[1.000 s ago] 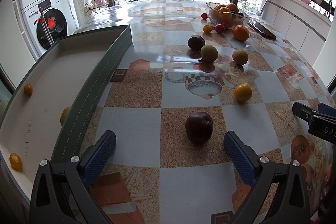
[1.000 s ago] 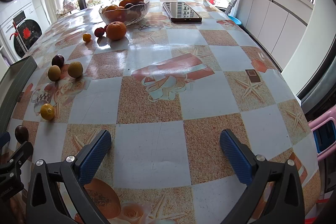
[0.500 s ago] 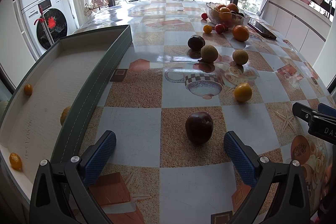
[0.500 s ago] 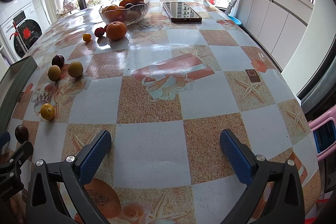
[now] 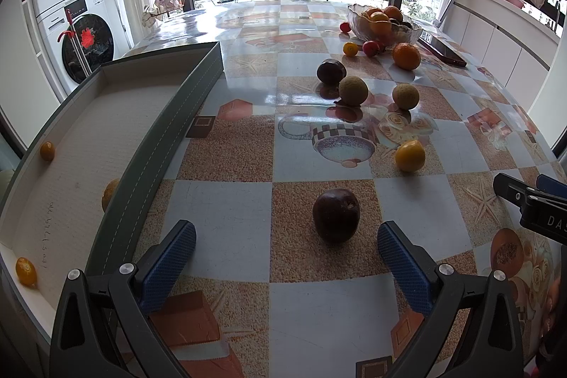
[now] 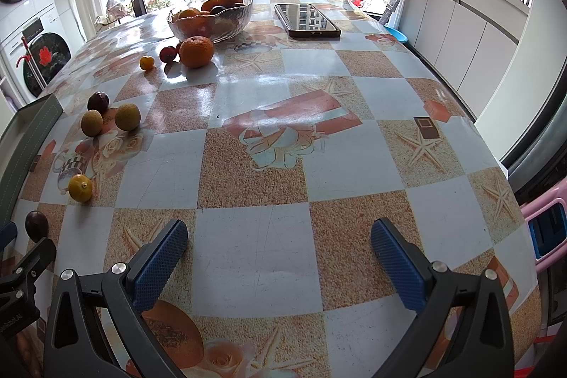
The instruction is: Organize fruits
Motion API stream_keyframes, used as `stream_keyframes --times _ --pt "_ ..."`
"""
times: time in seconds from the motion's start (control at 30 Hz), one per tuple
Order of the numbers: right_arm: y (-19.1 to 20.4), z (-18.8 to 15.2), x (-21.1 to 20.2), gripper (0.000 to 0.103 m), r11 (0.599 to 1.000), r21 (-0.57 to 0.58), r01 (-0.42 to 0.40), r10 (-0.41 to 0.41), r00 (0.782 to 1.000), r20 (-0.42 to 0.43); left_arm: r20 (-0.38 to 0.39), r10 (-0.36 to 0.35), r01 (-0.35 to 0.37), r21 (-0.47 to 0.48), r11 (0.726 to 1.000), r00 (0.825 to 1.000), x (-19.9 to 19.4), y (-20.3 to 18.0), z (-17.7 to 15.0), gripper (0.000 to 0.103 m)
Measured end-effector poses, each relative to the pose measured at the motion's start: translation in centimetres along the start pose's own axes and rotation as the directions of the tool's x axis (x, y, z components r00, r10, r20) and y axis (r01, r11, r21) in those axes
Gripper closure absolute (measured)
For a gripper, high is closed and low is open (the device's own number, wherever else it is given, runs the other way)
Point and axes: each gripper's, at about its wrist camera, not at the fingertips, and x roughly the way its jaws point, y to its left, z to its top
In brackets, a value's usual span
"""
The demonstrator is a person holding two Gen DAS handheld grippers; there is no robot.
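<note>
A dark purple fruit (image 5: 336, 215) lies on the patterned table just ahead of my open left gripper (image 5: 285, 254), slightly right of centre between the blue pads. Further off lie a yellow fruit (image 5: 410, 155), two tan round fruits (image 5: 353, 90) (image 5: 405, 96), another dark fruit (image 5: 331, 71) and an orange (image 5: 406, 56). A grey tray (image 5: 170, 130) on the left holds three small orange-yellow fruits (image 5: 26, 270). My right gripper (image 6: 279, 252) stands open over bare table, with nothing between its fingers. The glass bowl (image 6: 212, 18) of oranges sits at the back.
A black phone (image 6: 306, 20) lies behind the bowl on the right. A small yellow fruit (image 6: 146, 63) and a red one (image 6: 167, 54) sit beside the orange (image 6: 196, 51). The table's right edge drops toward white cabinets and a pink stool (image 6: 545, 229). A washing machine stands far left.
</note>
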Motion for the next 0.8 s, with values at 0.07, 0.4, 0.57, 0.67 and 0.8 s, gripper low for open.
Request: stream_keyframes --times 0.07,0.4,0.57,0.67,0.8 --pt "0.0 0.0 0.0 0.000 1.000 0.000 0.000 0.000 1.000 0.000 0.000 0.000 0.000 0.000 1.000 1.000 0.0 0.0 0.0 0.000" --pt "0.0 0.0 0.0 0.000 1.000 0.000 0.000 0.000 1.000 0.000 -0.003 -0.004 0.004 -0.002 1.000 1.000 0.1 0.1 0.1 0.000" --pt "0.0 0.0 0.0 0.000 1.000 0.000 0.000 0.000 1.000 0.000 -0.016 -0.004 0.004 0.000 1.000 1.000 0.2 0.0 0.3 0.000" --pt "0.0 0.0 0.0 0.000 1.000 0.000 0.000 0.000 1.000 0.000 -0.046 0.002 -0.002 0.004 1.000 0.999 0.3 -0.2 0.8 0.000" --pt "0.0 0.0 0.0 0.000 1.000 0.000 0.000 0.000 1.000 0.000 -0.064 0.017 -0.016 0.017 1.000 0.998 0.7 -0.9 1.5 0.000"
